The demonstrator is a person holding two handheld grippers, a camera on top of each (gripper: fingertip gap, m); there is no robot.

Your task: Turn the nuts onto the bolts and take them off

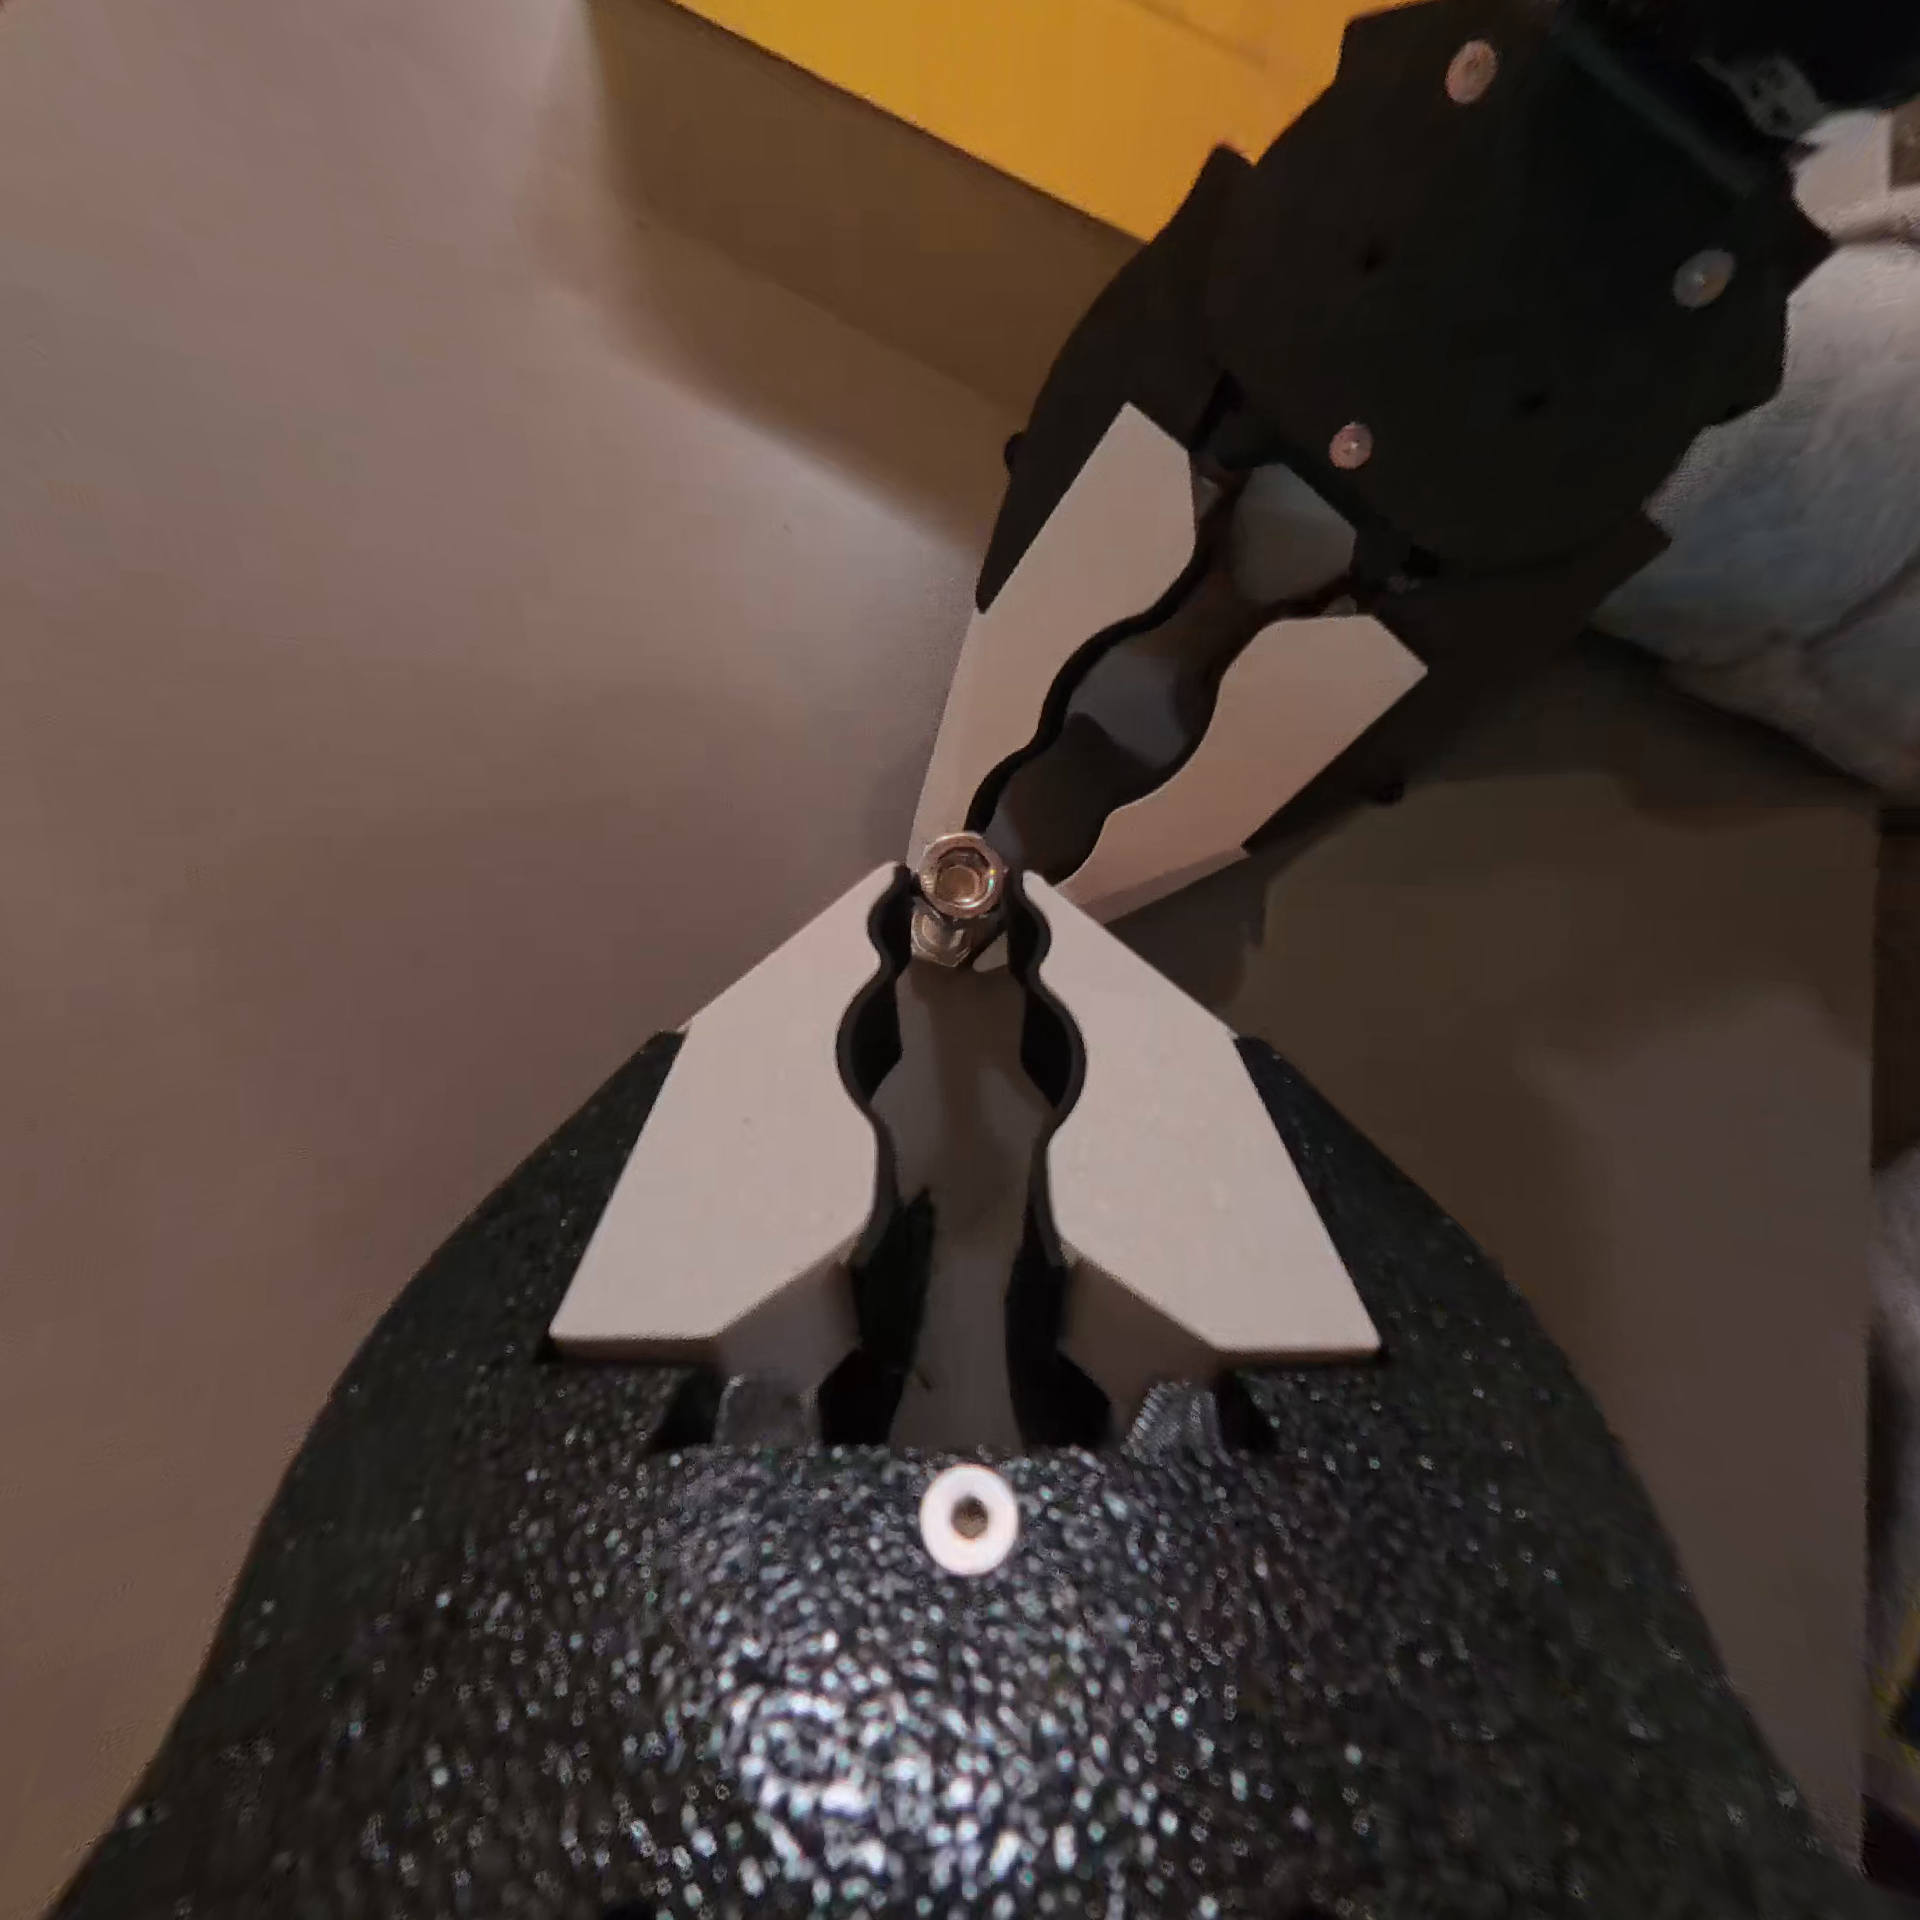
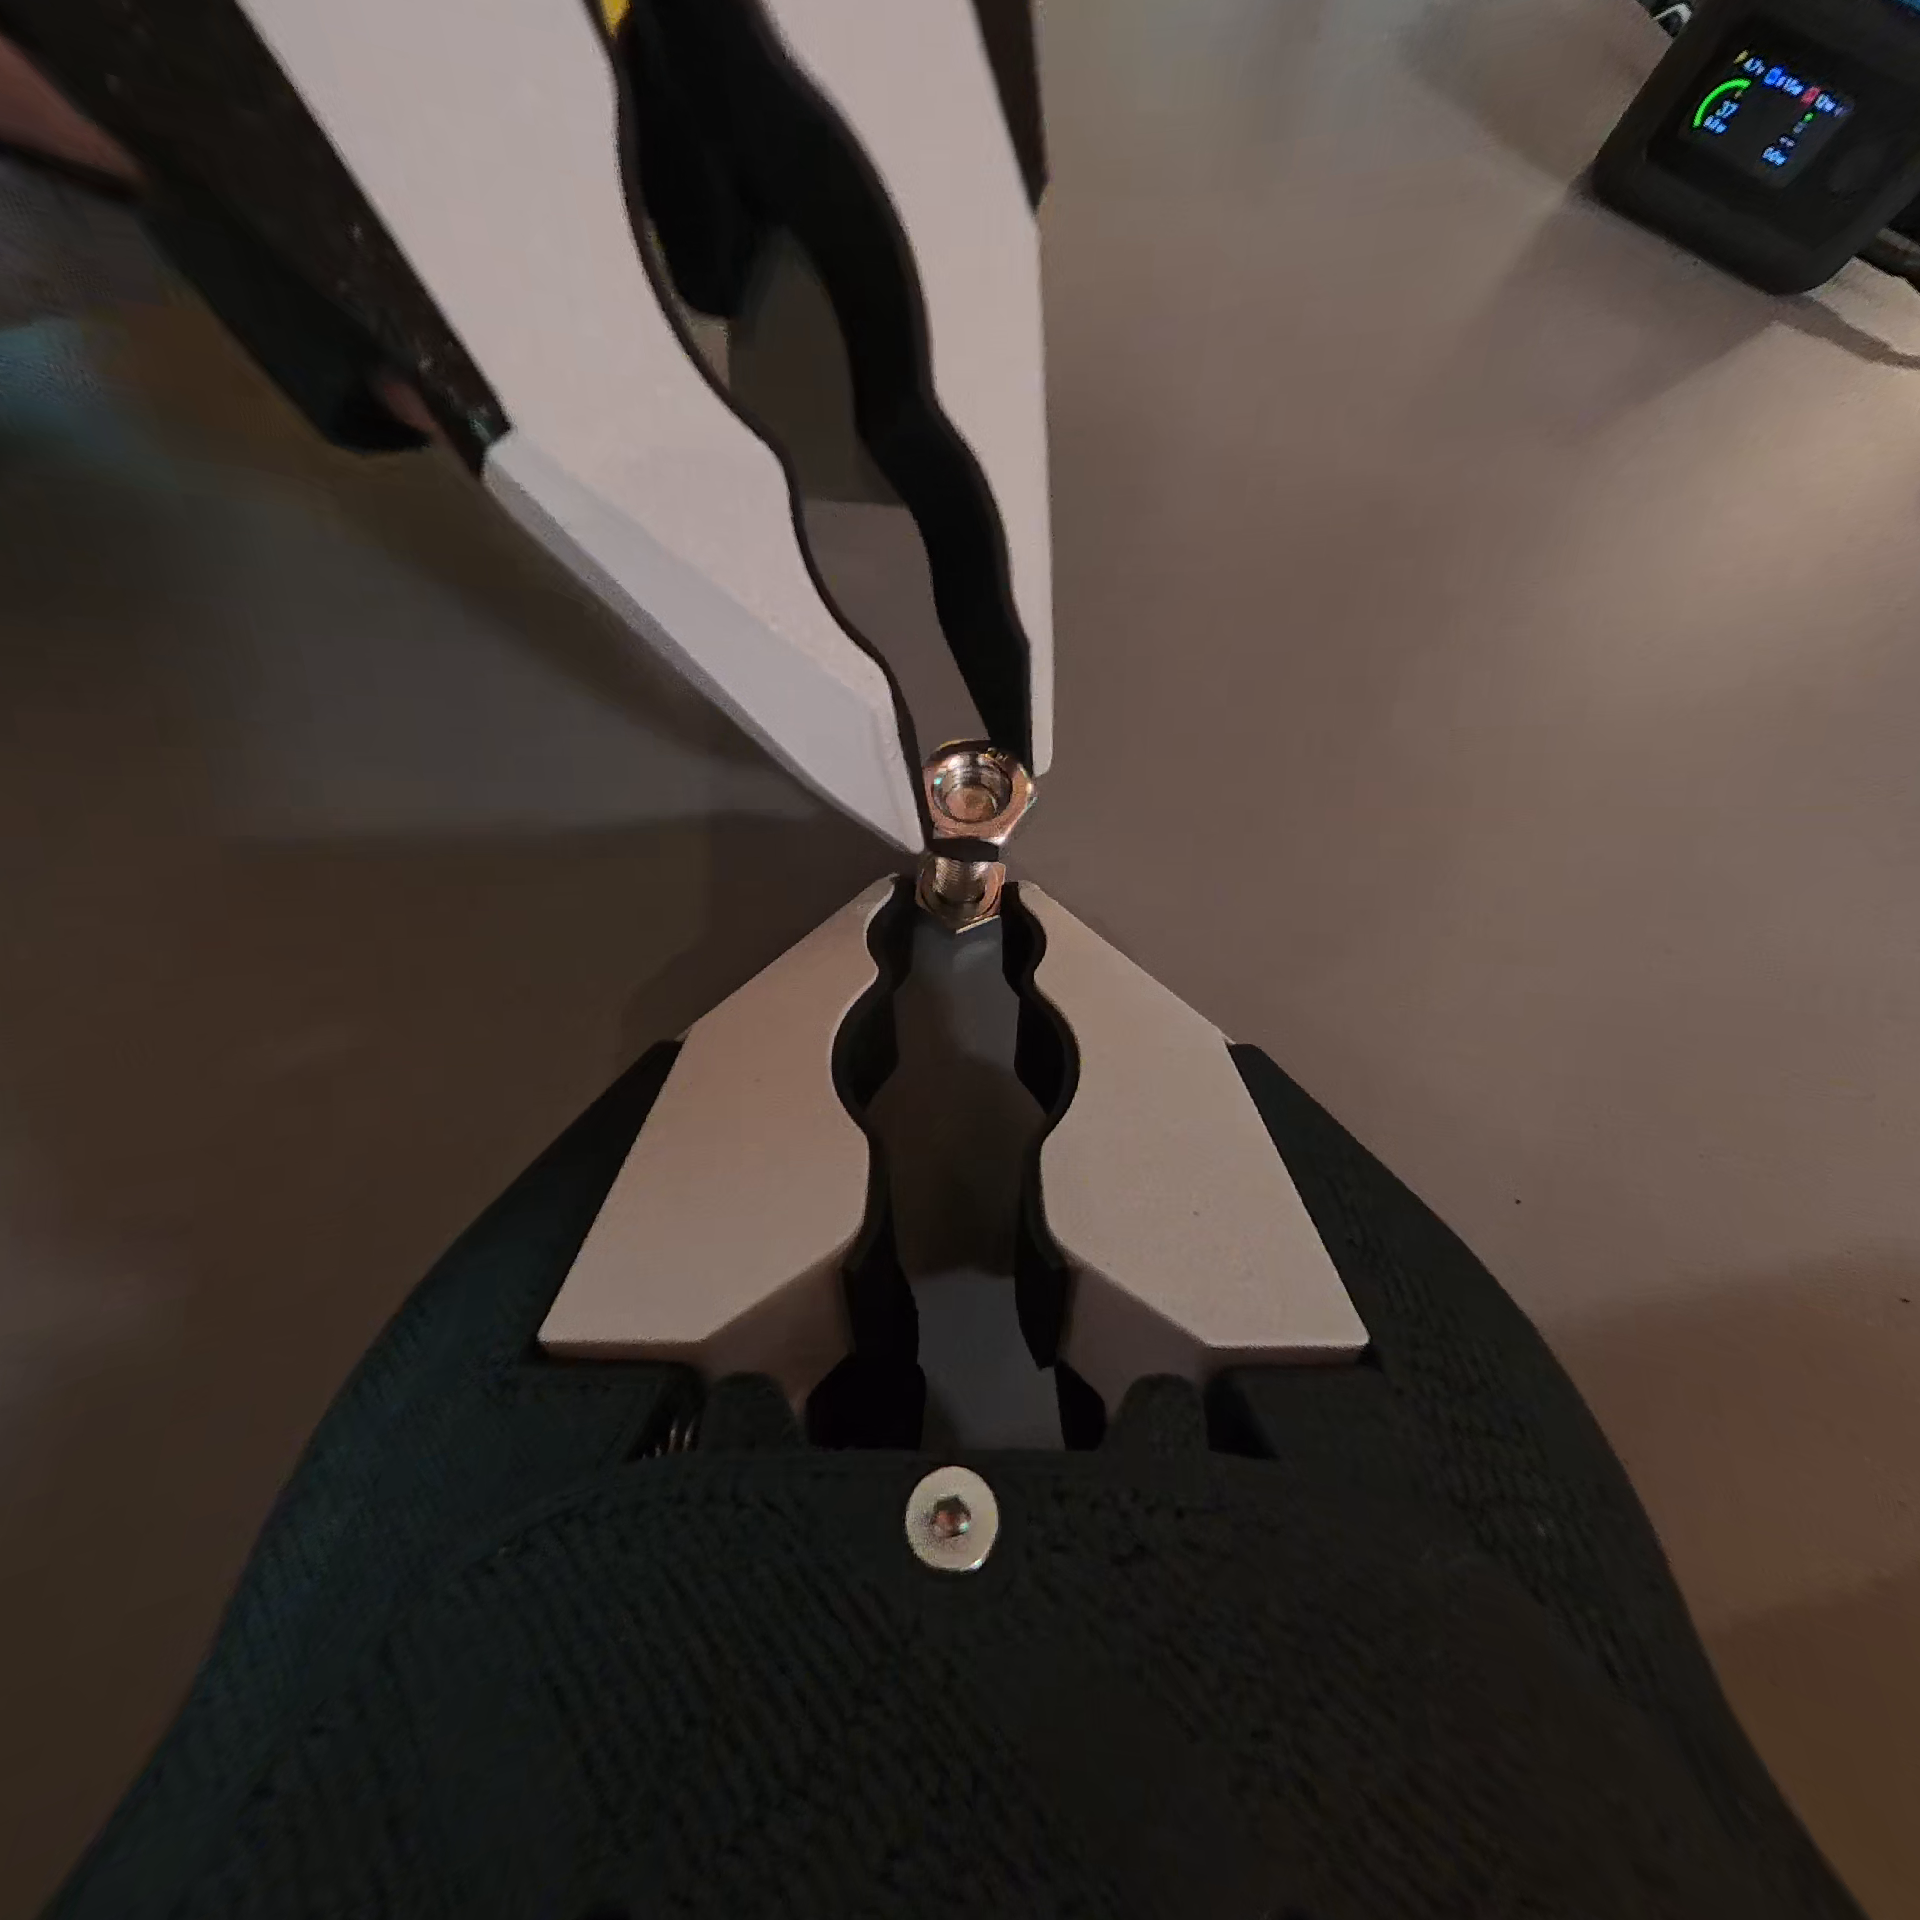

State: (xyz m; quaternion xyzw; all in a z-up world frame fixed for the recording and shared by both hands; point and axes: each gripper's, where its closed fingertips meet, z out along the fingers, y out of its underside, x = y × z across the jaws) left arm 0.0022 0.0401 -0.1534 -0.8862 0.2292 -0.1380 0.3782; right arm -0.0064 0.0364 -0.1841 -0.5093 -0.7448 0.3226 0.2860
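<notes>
A small metal bolt (image 2: 958, 902) with a hex nut (image 2: 977, 795) on its thread is held in the air between both grippers. My left gripper (image 1: 958, 883) is shut on the nut (image 1: 961, 878) at its fingertips. My right gripper (image 2: 956, 896) is shut on the bolt's lower hex end, with bare thread showing between the two pieces. In the left wrist view the right gripper (image 1: 951, 935) comes in from the upper right and grips the lower hex piece (image 1: 940, 940). In the right wrist view the left gripper (image 2: 982, 800) comes down from the top.
A beige table (image 1: 416, 623) lies below. A yellow box (image 1: 935, 94) stands at the far edge and white cloth (image 1: 1849, 416) lies to the right. A black device with a lit screen (image 2: 1756, 135) and its cable sit at the far right in the right wrist view. Left and right tips are no more than a few centimetres apart.
</notes>
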